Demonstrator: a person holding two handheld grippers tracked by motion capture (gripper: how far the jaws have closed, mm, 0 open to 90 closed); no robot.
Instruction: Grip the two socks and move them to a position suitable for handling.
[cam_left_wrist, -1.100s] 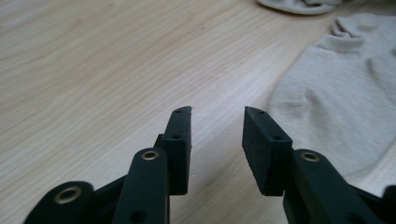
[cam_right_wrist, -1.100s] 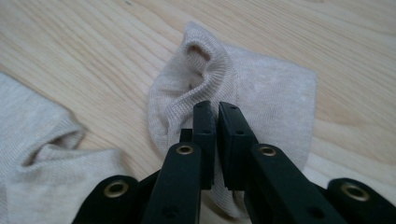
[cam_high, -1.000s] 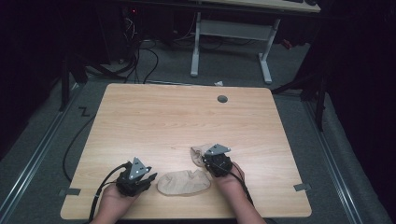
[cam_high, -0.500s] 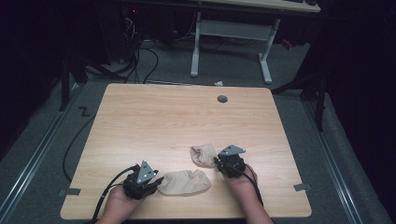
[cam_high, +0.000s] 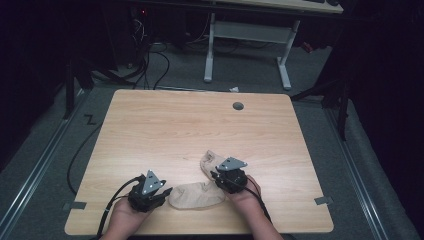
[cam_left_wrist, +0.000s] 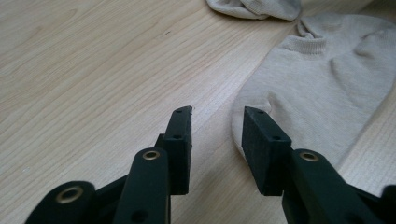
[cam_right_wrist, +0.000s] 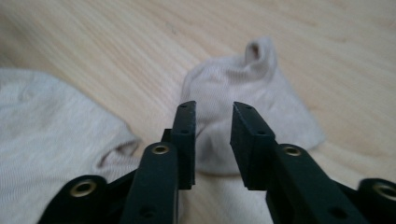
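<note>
We hold a tool in each hand low in the high view, at the near edge of the tabletop (cam_high: 165, 120). The left tool (cam_high: 161, 193) sits at lower left of centre, the right tool (cam_high: 216, 176) just right of centre. Between them lies a flat beige sock (cam_high: 196, 196), stretched across the lower middle of the frame. A second sock (cam_high: 210, 162), crumpled, lies just above the right tool and touches the upper right end of the flat one.

In the left gripper view our left tool (cam_left_wrist: 217, 122) has its jaws parted with nothing between the pads; the jaws have just been opening. Bare wood shows in the gap. The flat sock (cam_left_wrist: 322, 98) fills the right half of that frame, its rounded end beside the right-hand pad, and we cannot tell whether the pad touches the cloth. The crumpled sock (cam_left_wrist: 257, 7) peeks in at the top edge.

In the right gripper view our right tool (cam_right_wrist: 214, 114) also stands parted, its jaws having just been opening, and grips nothing. The crumpled sock (cam_right_wrist: 247, 93) lies beyond and under the jaws, centre frame, its cuff standing up at the top. The flat sock (cam_right_wrist: 51, 135) spreads over the lower left.

Past the tabletop, a white desk frame (cam_high: 247, 35) stands at the top of the high view.
</note>
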